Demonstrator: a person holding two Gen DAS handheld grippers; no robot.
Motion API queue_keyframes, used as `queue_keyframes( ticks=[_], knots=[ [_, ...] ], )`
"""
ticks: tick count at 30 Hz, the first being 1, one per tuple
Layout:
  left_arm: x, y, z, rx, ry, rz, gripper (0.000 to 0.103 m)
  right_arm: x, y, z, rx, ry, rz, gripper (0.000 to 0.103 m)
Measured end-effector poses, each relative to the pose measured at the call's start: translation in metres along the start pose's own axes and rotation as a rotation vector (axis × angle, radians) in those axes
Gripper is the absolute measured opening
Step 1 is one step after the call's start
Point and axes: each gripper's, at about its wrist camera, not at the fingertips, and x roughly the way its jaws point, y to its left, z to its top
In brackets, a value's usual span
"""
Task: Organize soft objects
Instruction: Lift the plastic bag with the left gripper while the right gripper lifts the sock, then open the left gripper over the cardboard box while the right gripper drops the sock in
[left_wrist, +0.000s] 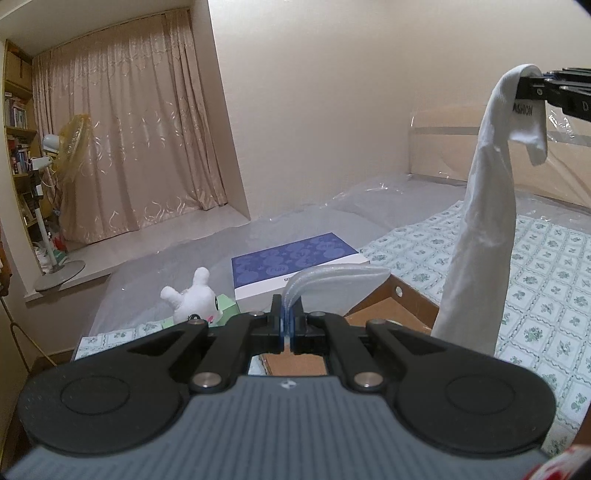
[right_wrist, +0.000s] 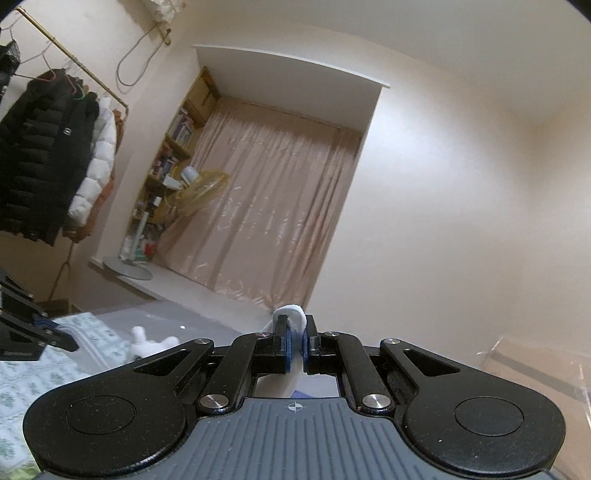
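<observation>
The long white cotton sock (left_wrist: 484, 236) hangs limp above the bed's (left_wrist: 546, 266) right side, light and floppy. The right gripper (right_wrist: 294, 341) pinches its cuff. The left gripper (left_wrist: 287, 325) clamps a white ribbed cloth (left_wrist: 340, 282), probably its mate, over the brown cardboard box (left_wrist: 391, 314).

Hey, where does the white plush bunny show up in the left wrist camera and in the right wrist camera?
Left wrist view: the white plush bunny sits lower left of centre, just above the left gripper, beside a green box.
Right wrist view: the bunny is blurred at lower left, just above the right gripper.
Shared landmark: the yellow standing fan by the curtain.
</observation>
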Motion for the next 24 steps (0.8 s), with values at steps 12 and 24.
queue_keyframes(
  ticks=[12, 24],
  knots=[
    [0.053, 0.009, 0.012, -0.021, 0.037, -0.025, 0.002, 0.061, -0.032, -0.016, 0.012, 0.017, -0.048, 0.006],
    [0.148, 0.017, -0.001, -0.039, 0.121, -0.068, 0.003, 0.143, -0.038, -0.056, 0.009, 0.117, -0.02, 0.006]
  ],
)
